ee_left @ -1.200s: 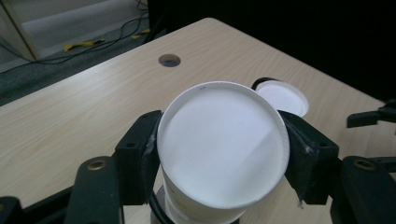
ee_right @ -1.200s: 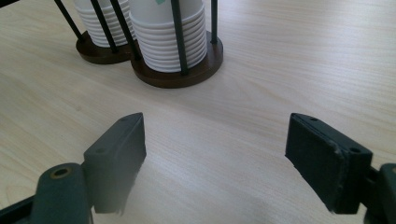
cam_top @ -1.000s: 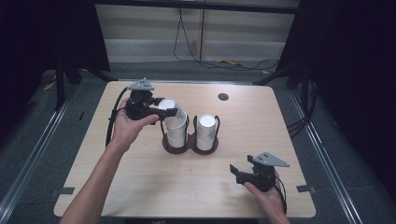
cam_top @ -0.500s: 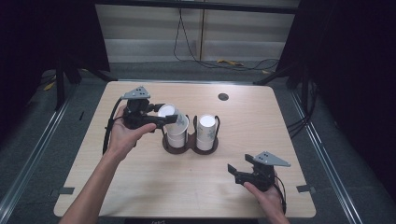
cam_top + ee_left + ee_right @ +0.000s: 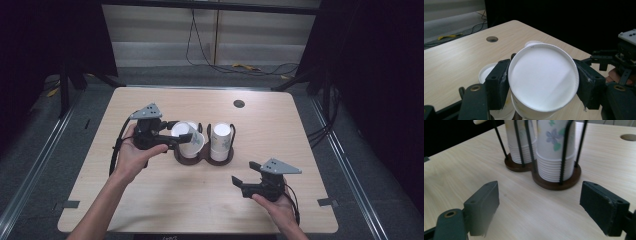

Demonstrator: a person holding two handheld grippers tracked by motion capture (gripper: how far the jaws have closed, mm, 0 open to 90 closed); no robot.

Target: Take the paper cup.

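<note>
- Left tongs (image 5: 183, 141) are clenched on a white paper cup (image 5: 543, 77), one jaw on each side of its wall, the cup tipped so its flat bottom faces the left gripper view's camera.
- That cup hangs just above the left stack (image 5: 189, 145) in a dark wire cup holder (image 5: 202, 159) standing near the middle of the tabletop (image 5: 310, 130); whether it has cleared the stack below I cannot tell.
- Right tongs (image 5: 240, 184) are released, jaws wide apart and holding nothing, low over the tabletop toward its near right corner.
- From them the holder lies straight ahead, its right stack (image 5: 555, 152) of flower-printed cups nearer, standing upright between the wire posts.
- By my judgement the left hand (image 5: 131, 155) is far closer to the cups, so any lift falls to it.
</note>
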